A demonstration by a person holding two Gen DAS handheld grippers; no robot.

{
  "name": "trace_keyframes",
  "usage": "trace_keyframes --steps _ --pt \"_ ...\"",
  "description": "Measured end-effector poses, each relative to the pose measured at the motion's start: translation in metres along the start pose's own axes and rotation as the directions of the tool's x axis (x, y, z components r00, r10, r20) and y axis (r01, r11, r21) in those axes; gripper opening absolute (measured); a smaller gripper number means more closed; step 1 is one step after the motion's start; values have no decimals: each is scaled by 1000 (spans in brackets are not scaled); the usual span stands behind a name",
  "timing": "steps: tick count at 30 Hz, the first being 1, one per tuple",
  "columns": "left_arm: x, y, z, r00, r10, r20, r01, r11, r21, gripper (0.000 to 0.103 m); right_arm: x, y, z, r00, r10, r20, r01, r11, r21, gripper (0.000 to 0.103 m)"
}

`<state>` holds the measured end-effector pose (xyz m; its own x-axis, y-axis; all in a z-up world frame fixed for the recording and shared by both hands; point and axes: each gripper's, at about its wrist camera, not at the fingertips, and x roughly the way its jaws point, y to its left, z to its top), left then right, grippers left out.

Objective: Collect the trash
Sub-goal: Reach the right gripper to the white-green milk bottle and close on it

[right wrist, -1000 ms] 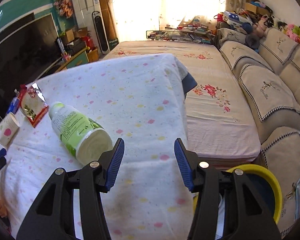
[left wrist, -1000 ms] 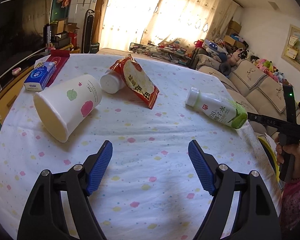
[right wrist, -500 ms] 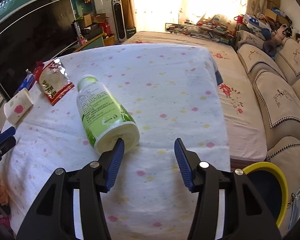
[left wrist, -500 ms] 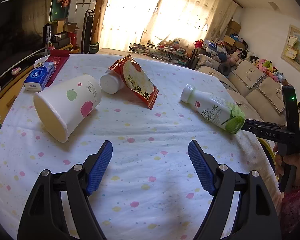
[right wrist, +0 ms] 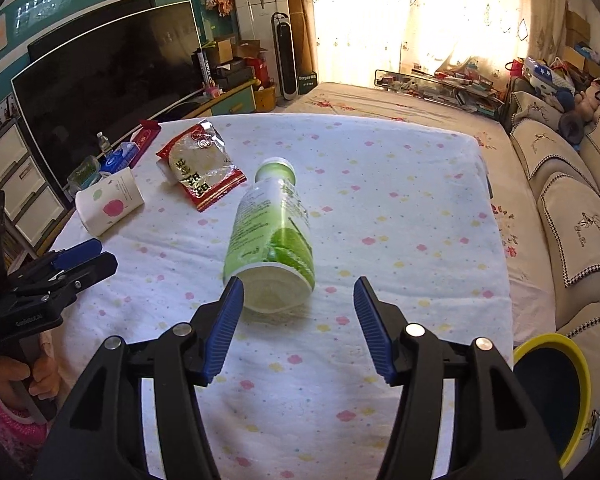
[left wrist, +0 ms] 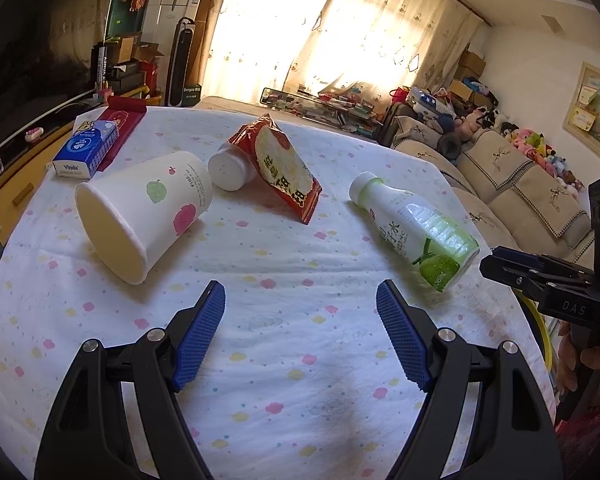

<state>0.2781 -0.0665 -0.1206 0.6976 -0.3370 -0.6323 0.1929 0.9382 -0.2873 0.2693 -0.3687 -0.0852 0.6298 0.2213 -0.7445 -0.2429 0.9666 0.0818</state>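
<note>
**Right gripper lining up on the green bottle**

The right gripper (right wrist: 299, 326) has been swinging across the table toward the green bottle (right wrist: 274, 236), which a second ago was sitting off to its left and is now lying almost straight ahead; its jaws have just been opening wider, and nothing is between them yet. That is suggesting the bottle is being picked as the first piece of trash, and the grasp is being prepared rather than made; the pads are standing apart, the left pad just beside the bottle's flat base, the right pad well clear of it. The bottle is lying on its side on the spotted tablecloth (right wrist: 400, 208), cap pointing away from the gripper and base toward it; from the left wrist view the gripper seems to be just short of the base, though whether a pad is touching it is hard to say. The yellow-rimmed bin (right wrist: 556, 396) is waiting near the table's edge, low on the right.

The left gripper (left wrist: 301, 330) is hovering with its jaws wide apart and empty over bare cloth; the paper cup (left wrist: 140, 208), the red snack packet (left wrist: 286, 168) and the small white bottle (left wrist: 230, 170) are lying beyond it, untouched.
</note>
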Motion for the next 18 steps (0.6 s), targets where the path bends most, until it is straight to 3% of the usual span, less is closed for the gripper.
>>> trace_keyframes --steps 5,8,18 --pt "-1 2 1 1000 -3 5 3 1000 -9 77 9 2 1 1000 -13 18 14 999 -37 59" --pt "-1 3 0 1000 -2 6 2 1000 -13 77 25 0 4 997 -72 19 73 995 -64 60" --pt "0 2 -1 1000 -6 -2 6 1000 -14 77 54 -8 9 1000 13 -25 -13 1000 -28 61"
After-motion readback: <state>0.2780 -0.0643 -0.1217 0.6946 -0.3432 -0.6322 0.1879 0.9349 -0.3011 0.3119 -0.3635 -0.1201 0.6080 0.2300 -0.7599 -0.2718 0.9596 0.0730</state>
